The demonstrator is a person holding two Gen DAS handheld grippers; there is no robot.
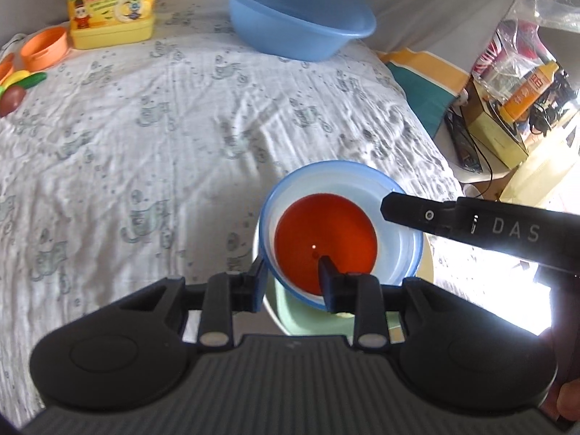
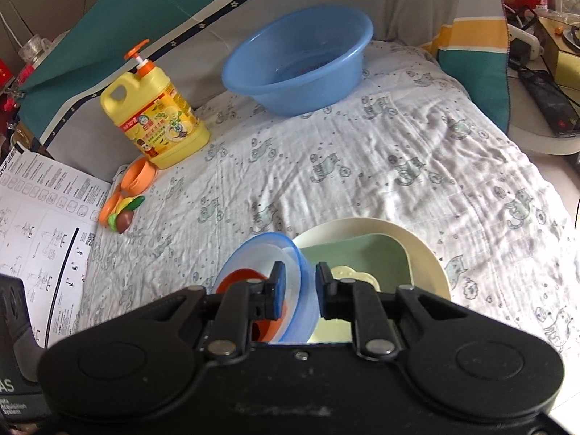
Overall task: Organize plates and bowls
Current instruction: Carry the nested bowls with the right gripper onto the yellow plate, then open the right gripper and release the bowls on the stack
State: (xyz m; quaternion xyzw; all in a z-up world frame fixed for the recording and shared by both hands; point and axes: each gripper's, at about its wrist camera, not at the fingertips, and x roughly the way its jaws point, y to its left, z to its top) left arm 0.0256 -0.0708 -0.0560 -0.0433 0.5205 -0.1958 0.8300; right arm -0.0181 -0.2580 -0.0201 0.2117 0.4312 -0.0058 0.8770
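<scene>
Left hand-held gripper (image 1: 291, 279): clamped on the near wall of the blue bowl (image 1: 398, 195), one finger outside the rim, one inside. Blue bowl: held tilted above the stacked plates, with an orange bowl (image 1: 324, 232) nested inside.

Right hand-held gripper (image 2: 298, 284): straddled the opposite wall of the same blue bowl (image 2: 290, 253); jaws set close around the rim, firm clamping not confirmable from either view.

Stack beneath: green square plate (image 2: 362, 253) inside a cream round plate (image 2: 424, 253), resting on the bed (image 2: 362, 166) with its cat-print sheet.

Far end of bed: blue basin (image 2: 301, 58), well apart from the stack. Far left: yellow detergent jug (image 2: 156, 116), orange cups (image 2: 139, 175) and toy food (image 2: 125, 214) just beside it.
</scene>
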